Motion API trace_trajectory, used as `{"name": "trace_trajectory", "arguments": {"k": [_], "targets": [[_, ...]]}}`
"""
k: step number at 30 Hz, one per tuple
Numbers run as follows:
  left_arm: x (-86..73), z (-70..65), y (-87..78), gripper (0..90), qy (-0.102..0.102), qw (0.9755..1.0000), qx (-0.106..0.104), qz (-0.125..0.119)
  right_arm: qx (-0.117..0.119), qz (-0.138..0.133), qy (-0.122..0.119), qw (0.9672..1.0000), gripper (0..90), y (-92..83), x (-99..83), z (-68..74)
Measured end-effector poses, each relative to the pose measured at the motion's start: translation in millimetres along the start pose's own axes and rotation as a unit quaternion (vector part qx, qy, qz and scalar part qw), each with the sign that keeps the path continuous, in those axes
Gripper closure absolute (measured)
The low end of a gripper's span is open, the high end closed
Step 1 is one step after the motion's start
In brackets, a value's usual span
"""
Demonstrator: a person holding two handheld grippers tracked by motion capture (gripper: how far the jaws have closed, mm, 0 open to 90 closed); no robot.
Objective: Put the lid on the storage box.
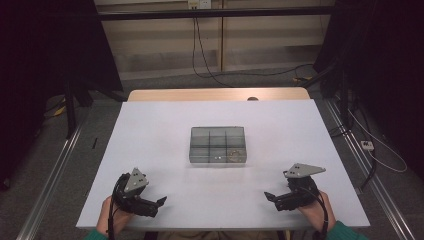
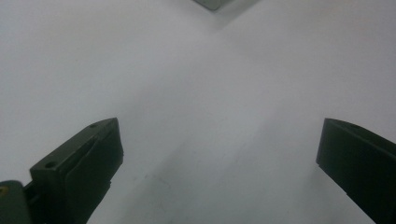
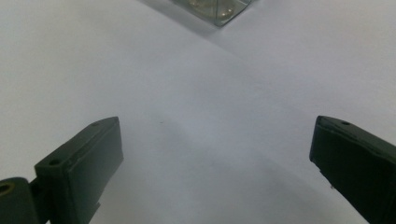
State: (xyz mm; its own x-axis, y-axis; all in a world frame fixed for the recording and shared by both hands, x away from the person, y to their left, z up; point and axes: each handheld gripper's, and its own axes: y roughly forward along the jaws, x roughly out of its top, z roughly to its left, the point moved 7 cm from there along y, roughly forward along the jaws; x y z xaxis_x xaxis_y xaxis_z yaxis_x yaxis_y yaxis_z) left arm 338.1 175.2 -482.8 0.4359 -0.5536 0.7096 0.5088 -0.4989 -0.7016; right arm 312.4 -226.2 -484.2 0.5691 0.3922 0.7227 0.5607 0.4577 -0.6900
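A clear plastic compartment box [image 1: 218,144] sits in the middle of the white table [image 1: 150,150]; a small pale ring-shaped item [image 1: 234,155] lies in its front right cell. My left gripper [image 1: 156,206] rests near the table's front left, jaws wide apart over bare tabletop, as its own view confirms [image 2: 219,154]. My right gripper [image 1: 271,199] is near the front right, also open with nothing between its jaws [image 3: 217,154]. A corner of the box [image 3: 219,11] shows at the top of the right gripper view, and another corner [image 2: 212,3] at the top of the left gripper view.
A wooden strip [image 1: 215,94] runs along the table's far edge. Metal rails [image 1: 55,165] flank the table on the floor, and cables [image 1: 215,75] trail across the floor behind. Dark curtains stand at both sides.
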Motion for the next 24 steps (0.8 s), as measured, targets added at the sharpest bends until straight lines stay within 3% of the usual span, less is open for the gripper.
{"name": "trace_trajectory", "arguments": {"k": [1,12,24], "targets": [[-0.6,0.1,0.5,0.3,0.004,1.0000,0.006,0.003,-0.001,-0.001,-0.002,1.0000,2.3,-0.6,-0.2,-0.1],[-4.0,-1.8,5.8,0.3,0.014,0.9997,-0.008,0.017,-0.002,-0.004,-0.005,1.0000,0.0,-2.5,-1.4,-0.5],[-3.5,0.8,9.2,0.2,0.006,0.9998,-0.008,0.016,0.003,-0.008,-0.008,0.9999,0.0,-3.3,-0.4,-0.3]]}}
